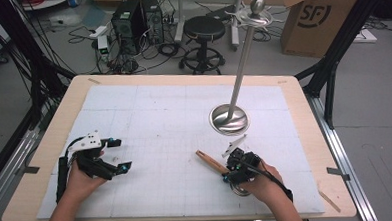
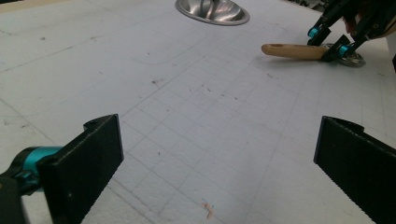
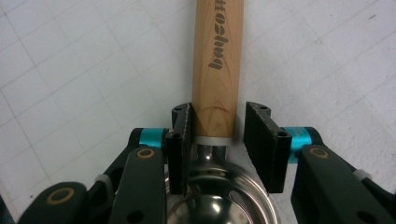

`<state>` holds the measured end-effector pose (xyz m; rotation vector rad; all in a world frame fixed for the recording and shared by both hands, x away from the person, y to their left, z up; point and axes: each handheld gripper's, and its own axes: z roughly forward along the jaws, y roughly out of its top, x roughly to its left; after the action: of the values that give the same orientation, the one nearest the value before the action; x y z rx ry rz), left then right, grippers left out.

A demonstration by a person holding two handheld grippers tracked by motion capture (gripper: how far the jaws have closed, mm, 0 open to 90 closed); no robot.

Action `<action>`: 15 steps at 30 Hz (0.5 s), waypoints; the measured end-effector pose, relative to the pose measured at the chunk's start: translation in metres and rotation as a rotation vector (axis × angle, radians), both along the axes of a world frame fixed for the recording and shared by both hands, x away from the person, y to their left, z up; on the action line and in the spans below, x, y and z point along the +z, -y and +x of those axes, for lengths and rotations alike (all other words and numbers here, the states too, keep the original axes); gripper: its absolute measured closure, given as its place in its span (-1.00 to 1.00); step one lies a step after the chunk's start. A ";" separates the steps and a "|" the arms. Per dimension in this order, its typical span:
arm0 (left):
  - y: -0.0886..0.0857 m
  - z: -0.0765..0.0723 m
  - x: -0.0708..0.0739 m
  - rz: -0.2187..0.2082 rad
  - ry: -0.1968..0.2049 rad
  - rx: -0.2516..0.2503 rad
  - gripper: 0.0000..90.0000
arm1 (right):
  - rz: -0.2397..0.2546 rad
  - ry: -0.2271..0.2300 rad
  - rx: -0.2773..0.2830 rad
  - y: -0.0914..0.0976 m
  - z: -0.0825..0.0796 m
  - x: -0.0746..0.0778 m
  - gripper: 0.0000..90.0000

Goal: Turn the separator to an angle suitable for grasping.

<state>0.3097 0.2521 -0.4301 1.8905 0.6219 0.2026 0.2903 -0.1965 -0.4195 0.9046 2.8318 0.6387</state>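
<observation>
While the left gripper (image 2: 219, 154) sits wide open at lower left, the right gripper (image 3: 217, 135) straddles the ladle (image 3: 218, 60) handle, one pad touching, the other just clear.

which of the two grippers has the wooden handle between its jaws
The right gripper: its jaws straddle the wooden handle of the metal ladle near the table's right side. The left gripper stands wide open above bare white board.
</observation>
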 end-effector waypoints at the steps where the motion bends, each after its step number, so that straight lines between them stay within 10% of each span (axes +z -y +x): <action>1: 0.000 0.000 0.000 0.000 -0.001 0.000 -0.96 | 0.001 -0.009 -0.004 0.000 0.000 0.000 0.37; 15: 0.001 -0.001 0.000 -0.012 -0.007 -0.005 -0.96 | -0.070 -0.024 0.048 -0.010 0.004 0.004 0.53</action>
<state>0.3085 0.2515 -0.4301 1.8811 0.6220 0.1893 0.2947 -0.1869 -0.4152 0.8409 2.8858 0.5339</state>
